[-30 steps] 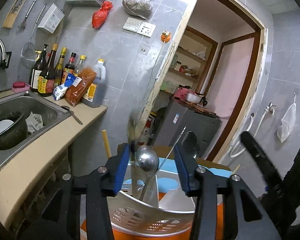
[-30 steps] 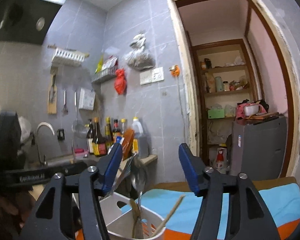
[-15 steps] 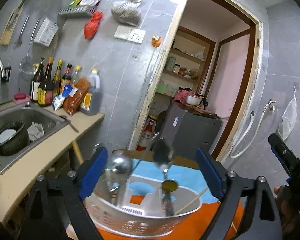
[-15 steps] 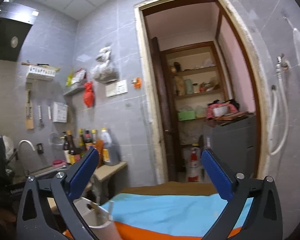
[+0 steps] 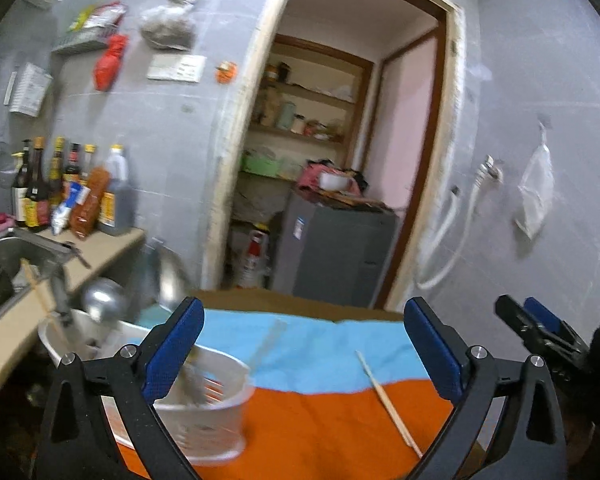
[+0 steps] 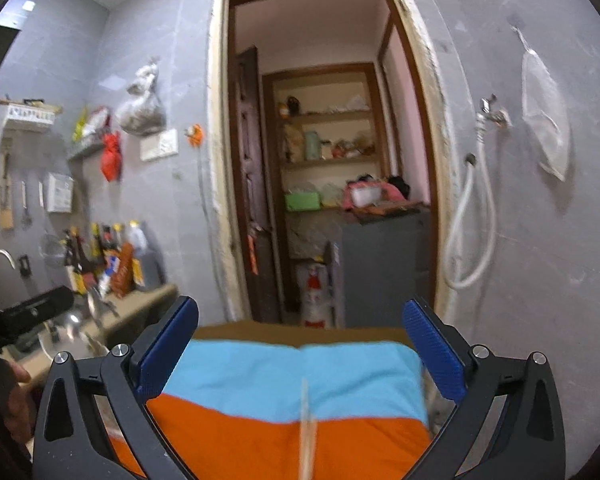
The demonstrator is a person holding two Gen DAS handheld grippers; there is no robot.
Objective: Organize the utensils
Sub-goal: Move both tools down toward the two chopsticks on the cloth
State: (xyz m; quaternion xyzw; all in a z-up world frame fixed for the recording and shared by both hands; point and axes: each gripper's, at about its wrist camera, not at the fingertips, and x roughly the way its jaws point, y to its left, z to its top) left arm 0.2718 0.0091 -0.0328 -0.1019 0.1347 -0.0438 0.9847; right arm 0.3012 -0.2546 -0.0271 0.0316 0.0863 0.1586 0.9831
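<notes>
Utensils mostly stand sorted already: a ladle [image 5: 102, 300], another large spoon [image 5: 168, 280] and chopsticks lean in the white holder [image 5: 204, 412] on the orange-and-blue cloth [image 5: 320, 412] covering the counter. One chopstick [image 5: 388, 400] lies loose on the cloth, well apart from the holder, so the job looks nearly done but not finished. The left gripper [image 5: 300, 344] has just been opening and stands spread with nothing between its pads; the right gripper [image 6: 300, 348] likewise gapes wide over the chopstick, empty.
</notes>
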